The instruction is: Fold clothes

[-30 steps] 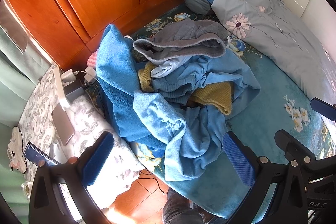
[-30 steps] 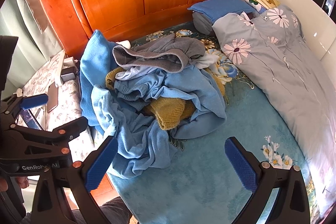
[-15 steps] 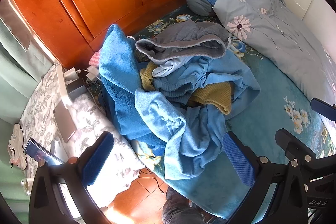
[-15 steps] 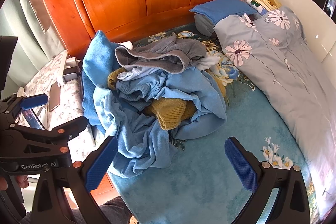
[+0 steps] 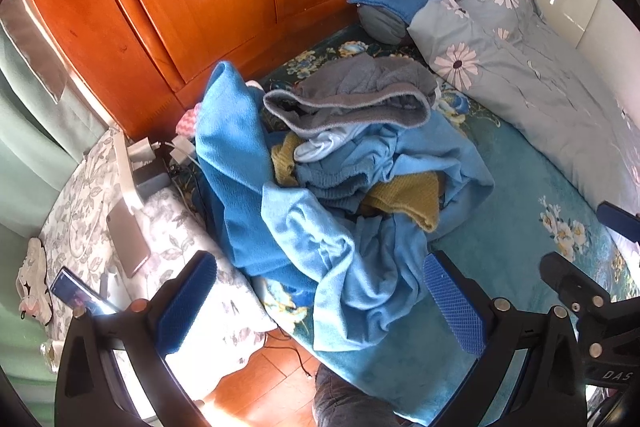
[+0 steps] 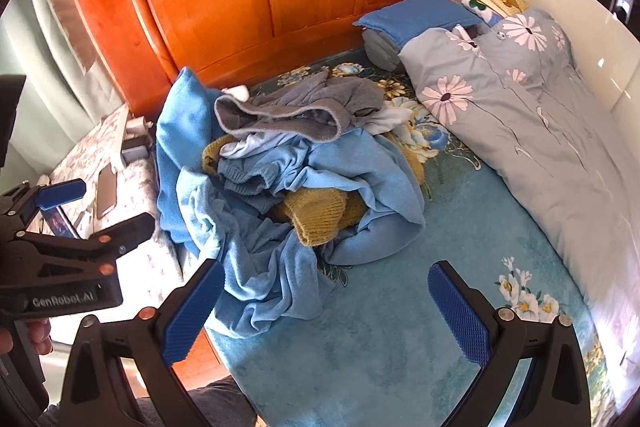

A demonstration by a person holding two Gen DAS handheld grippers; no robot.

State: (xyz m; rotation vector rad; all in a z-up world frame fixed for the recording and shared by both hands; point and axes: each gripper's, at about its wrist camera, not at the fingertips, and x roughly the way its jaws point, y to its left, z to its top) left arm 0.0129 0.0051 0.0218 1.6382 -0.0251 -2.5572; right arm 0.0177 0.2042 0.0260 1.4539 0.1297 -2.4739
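Teal bed (image 6: 380,367) under the orange headboard holds the clothes pile (image 5: 352,187) dead ahead of both wide-open, empty jaws, and the left gripper (image 5: 320,307) looks nearer its trailing light-blue hem than the right gripper (image 6: 324,311).

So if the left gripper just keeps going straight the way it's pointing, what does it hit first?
Probably the light blue garment at the near edge of the clothes pile, which lies between the open left gripper fingers. Depth is hard to judge in the fisheye view.
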